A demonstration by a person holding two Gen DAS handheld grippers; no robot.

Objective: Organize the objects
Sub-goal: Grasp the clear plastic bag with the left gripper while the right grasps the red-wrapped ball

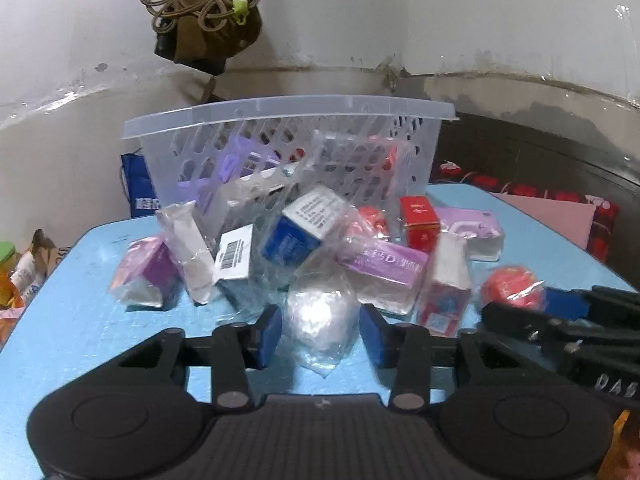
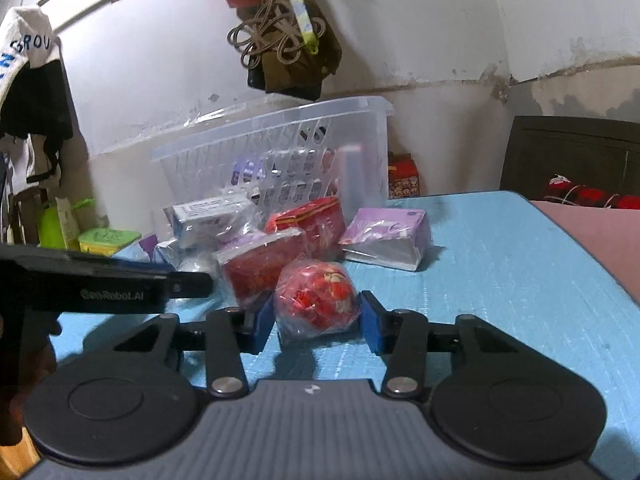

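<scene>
Left gripper [image 1: 320,332] low and level with jaws spread wide, blue pads [image 1: 269,334] apart, right gripper [image 2: 318,322] same pose beside it with jaws also apart, pads [image 2: 372,326] possibly just grazing what sits between them, hard to tell.

I'm working in someone's lived-in home: bags [image 2: 280,28] hang on a stained, peeling wall [image 2: 440,40], clothes [image 2: 32,80] droop at the left, a dark bed headboard [image 2: 572,152] stands beside the blue table [image 2: 500,280].
</scene>
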